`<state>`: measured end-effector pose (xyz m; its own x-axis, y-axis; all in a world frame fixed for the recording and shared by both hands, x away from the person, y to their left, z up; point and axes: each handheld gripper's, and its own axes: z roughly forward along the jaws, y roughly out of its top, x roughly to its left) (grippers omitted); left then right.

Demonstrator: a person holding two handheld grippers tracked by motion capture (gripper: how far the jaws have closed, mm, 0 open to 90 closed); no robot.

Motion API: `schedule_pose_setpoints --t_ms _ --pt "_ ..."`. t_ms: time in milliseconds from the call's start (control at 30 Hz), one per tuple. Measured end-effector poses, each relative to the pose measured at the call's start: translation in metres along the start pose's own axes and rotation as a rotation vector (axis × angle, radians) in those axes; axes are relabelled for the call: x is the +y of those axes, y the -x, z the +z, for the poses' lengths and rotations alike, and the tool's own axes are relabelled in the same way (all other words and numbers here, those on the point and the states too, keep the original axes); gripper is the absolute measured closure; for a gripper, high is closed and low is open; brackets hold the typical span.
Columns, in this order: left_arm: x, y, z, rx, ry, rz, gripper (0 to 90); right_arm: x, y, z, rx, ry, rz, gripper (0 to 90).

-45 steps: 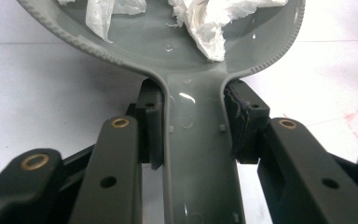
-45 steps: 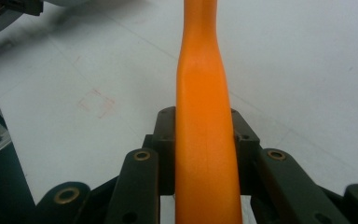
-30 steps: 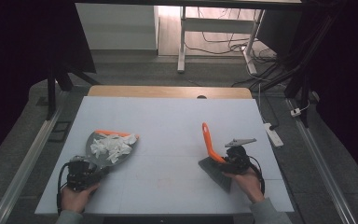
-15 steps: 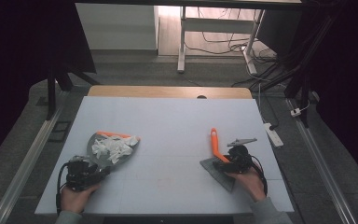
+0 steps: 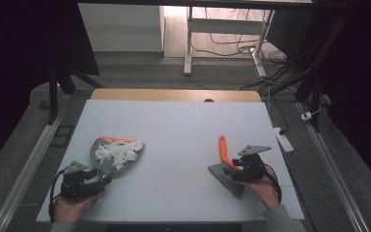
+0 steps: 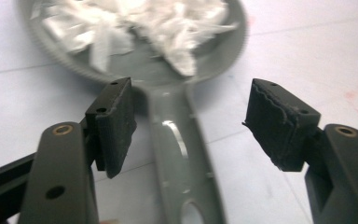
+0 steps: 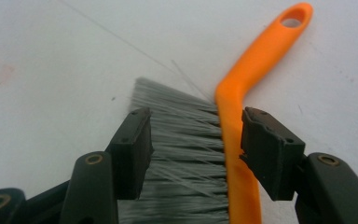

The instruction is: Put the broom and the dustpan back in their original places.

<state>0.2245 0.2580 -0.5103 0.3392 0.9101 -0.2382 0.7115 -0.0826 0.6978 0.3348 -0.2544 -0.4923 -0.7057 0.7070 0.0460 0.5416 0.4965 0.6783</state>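
Observation:
A grey dustpan (image 5: pixel 98 149) with an orange lip holds white paper scraps (image 5: pixel 115 152) at the table's left. My left gripper (image 5: pixel 100 178) hovers over its handle (image 6: pixel 177 154). Its jaws have just been opening, and the handle lies between them, clear of both pads. The scraps (image 6: pixel 158 23) fill the pan ahead. At the right, a brush with an orange handle (image 5: pixel 223 150) and grey bristles (image 5: pixel 228 180) lies flat on the table. My right gripper (image 5: pixel 235 170) has also just opened wide. The bristles (image 7: pixel 182 135) and the orange handle (image 7: pixel 261 65) lie between its pads, loose.
The white table top (image 5: pixel 174 125) has a wooden strip (image 5: pixel 174 95) along its far edge. A white power strip (image 5: pixel 282 137) lies off the right edge. Metal rails run along both sides, and a desk frame (image 5: pixel 188 43) with cables stands beyond.
The brush's orange handle, raised a second ago, has dropped flat onto the table as my right jaws let go. My left jaws opened off the dustpan handle and the hand rose slightly.

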Motion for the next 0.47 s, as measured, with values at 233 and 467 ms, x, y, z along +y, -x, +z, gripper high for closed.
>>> schedule_pose_setpoints --t_ms 233,467 --pt "0.004 0.004 0.000 -0.070 0.003 0.068 36.2 -0.001 -0.009 -0.010 0.006 0.038 -0.093 46.1" --pt "0.006 0.003 0.003 -0.100 0.004 0.085 37.1 -0.002 -0.012 -0.012 0.040 0.052 -0.113 46.1"
